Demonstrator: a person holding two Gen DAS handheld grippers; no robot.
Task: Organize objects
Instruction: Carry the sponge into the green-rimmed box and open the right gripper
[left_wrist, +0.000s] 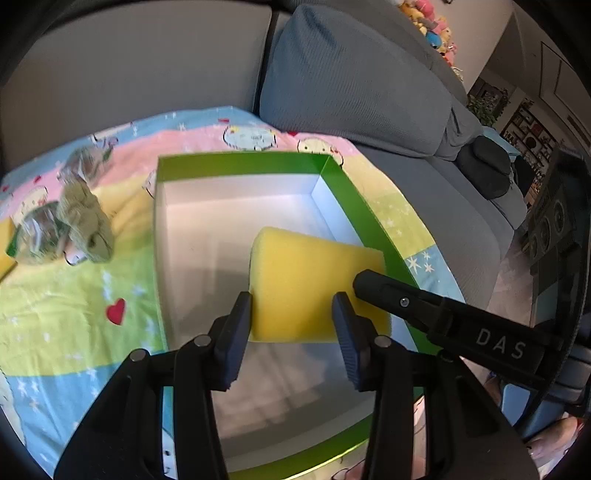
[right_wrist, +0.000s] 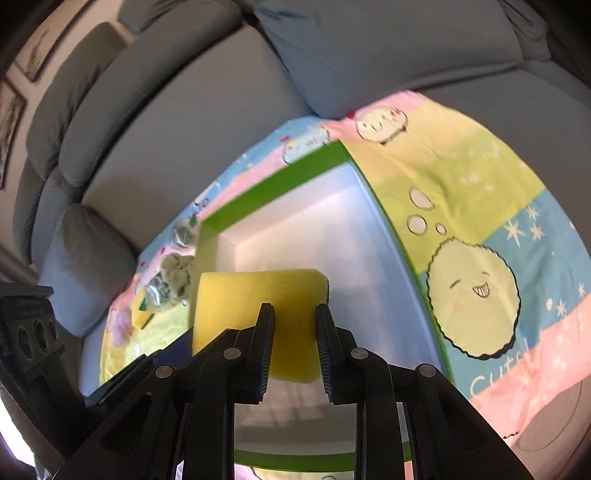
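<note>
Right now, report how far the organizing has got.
Done: nothing lies in the green-edged box yet. In hand: both the left gripper and right gripper clamp one yellow sponge above its white interior. Left: release it inside, then collect the foil-wrapped items and green knit piece on the blanket.

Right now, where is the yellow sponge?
The yellow sponge is over the open green box, toward its right wall, gripped by both the left gripper and the right gripper.
</note>
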